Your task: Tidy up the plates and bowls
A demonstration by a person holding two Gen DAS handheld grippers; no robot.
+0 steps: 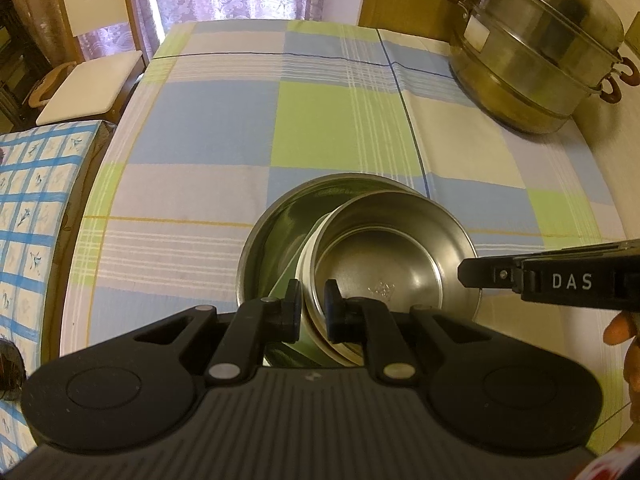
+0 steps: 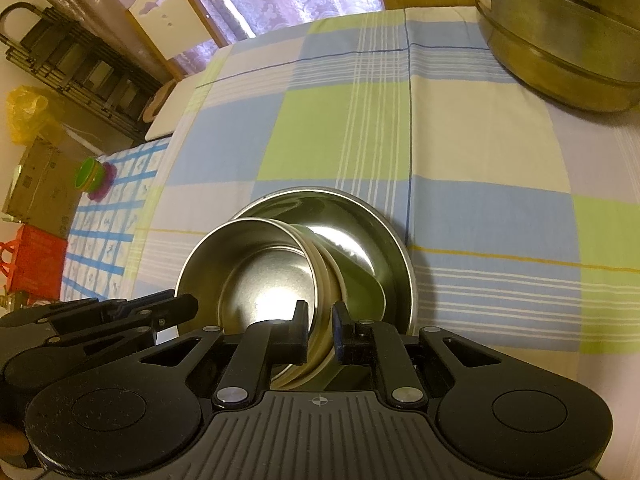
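A small steel bowl (image 1: 392,264) (image 2: 256,276), with a second rim showing under its own, leans tilted inside a larger steel bowl (image 1: 280,232) (image 2: 360,248) on the checked tablecloth. My left gripper (image 1: 313,312) is shut on the small bowl's near left rim, one pad inside and one outside. My right gripper (image 2: 321,332) has the opposite rim filling the gap between its pads. From the side, the right gripper (image 1: 466,276) appears at the bowl's right edge, and the left gripper (image 2: 188,308) at its left edge.
A big stacked steel steamer pot (image 1: 540,60) (image 2: 560,40) stands at the table's far right. A chair (image 1: 92,80) sits beyond the far left corner. A side surface with a blue-grid cloth (image 1: 32,220) (image 2: 108,220) carries a green cup (image 2: 90,174). A hand (image 1: 628,332) shows at the right edge.
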